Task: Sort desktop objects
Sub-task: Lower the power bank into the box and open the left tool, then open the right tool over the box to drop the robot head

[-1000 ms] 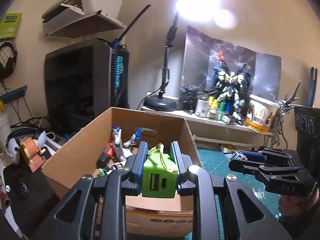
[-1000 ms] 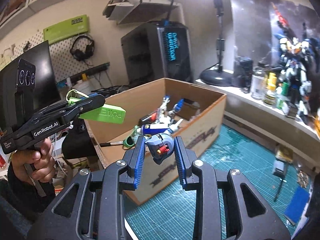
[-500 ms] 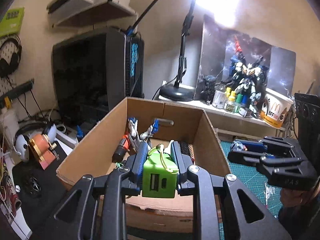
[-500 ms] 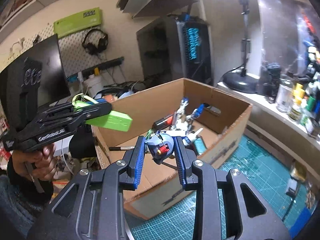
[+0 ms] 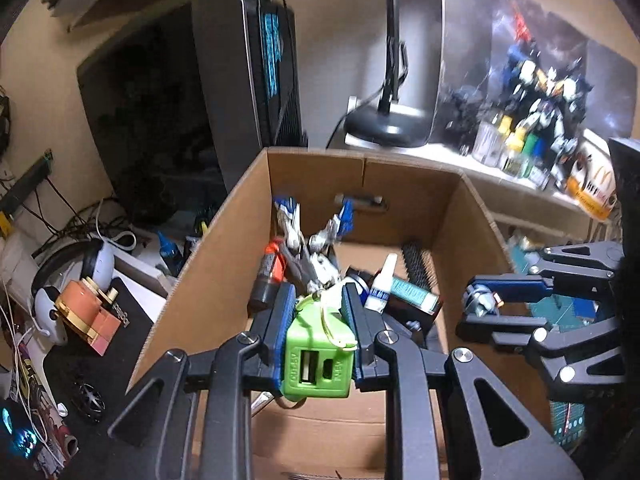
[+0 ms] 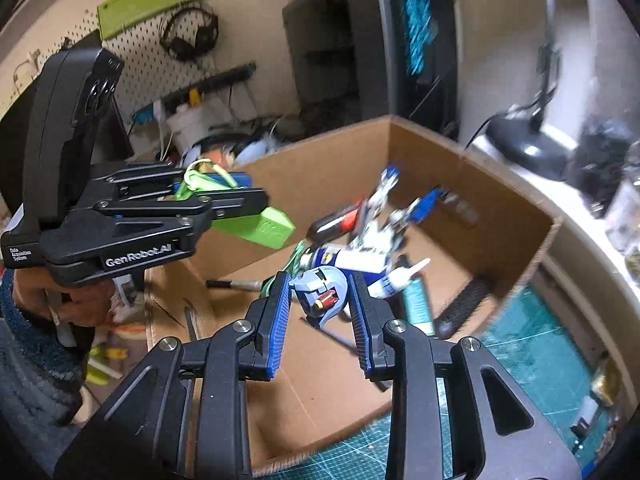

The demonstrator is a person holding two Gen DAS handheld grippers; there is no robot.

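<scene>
My left gripper point(image 5: 318, 312) is shut on a green power bank point(image 5: 318, 360) with a looped cord, held over the open cardboard box point(image 5: 216, 264). It also shows in the right wrist view point(image 6: 224, 200), with the green power bank point(image 6: 260, 230) sticking out over the box. My right gripper point(image 6: 320, 300) is shut on a small blue-grey robot head point(image 6: 322, 292), held above the box point(image 6: 472, 168). It also shows in the left wrist view point(image 5: 476, 306), at the box's right wall. The box holds a robot figure point(image 5: 308, 240), a glue tube point(image 5: 380, 284), a brush and other small items.
A black PC tower point(image 5: 224, 92) and a lamp base point(image 5: 390, 124) stand behind the box. Model figures and paint bottles point(image 5: 520, 140) line a shelf at the right. Headphones point(image 5: 72, 276) and cables lie at the left. A green cutting mat point(image 6: 536, 360) lies right of the box.
Both grippers have moved forward and tilted down over the box, each still holding its object. The box interior now fills both views.
</scene>
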